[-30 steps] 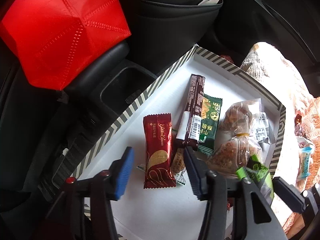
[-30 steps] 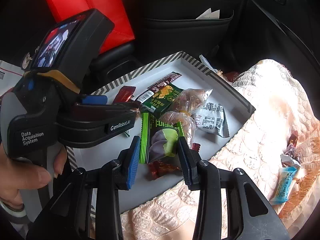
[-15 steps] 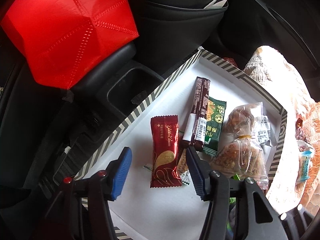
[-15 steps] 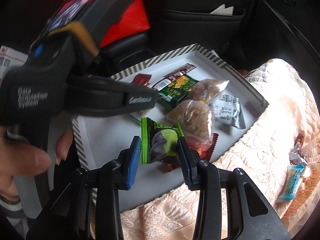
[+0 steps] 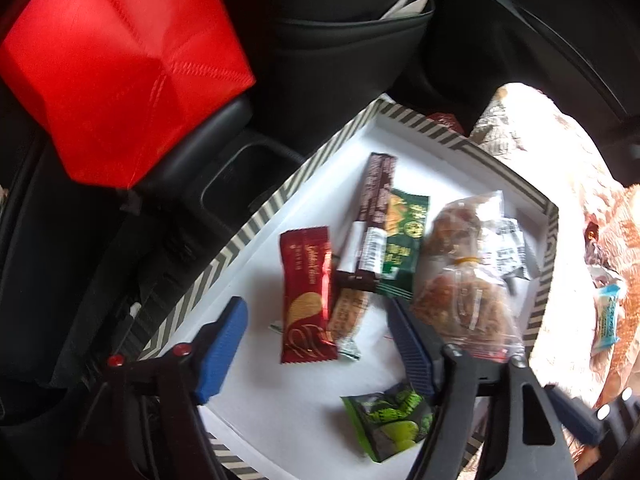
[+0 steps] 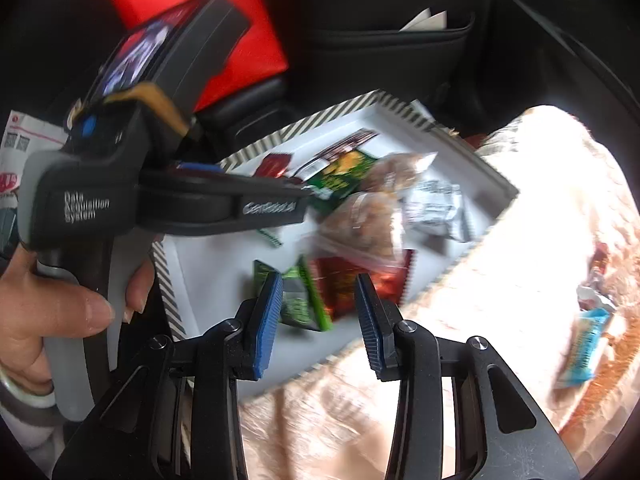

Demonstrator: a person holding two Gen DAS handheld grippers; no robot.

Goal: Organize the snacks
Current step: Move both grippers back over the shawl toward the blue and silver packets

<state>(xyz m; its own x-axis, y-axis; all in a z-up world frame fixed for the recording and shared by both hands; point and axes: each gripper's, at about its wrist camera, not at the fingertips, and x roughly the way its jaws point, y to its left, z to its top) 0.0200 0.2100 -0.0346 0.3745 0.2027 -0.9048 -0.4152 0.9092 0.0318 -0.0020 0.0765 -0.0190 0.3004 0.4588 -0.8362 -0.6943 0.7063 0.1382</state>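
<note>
Item: green crinkled foil snack packet (image 6: 300, 300) — lying in the white striped-rim cardboard tray (image 6: 400, 110), just ahead of my right gripper (image 6: 320, 320), jaws spread, empty. Left gripper (image 5: 316, 344) likewise wide, holding nothing. Risk: my pads snagging the packet and dragging it out.

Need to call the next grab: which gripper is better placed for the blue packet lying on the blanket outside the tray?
Right. The right gripper is open and empty over the tray's blanket-side edge, nearer the blue packet. The left gripper hangs open over the tray's middle.
</note>
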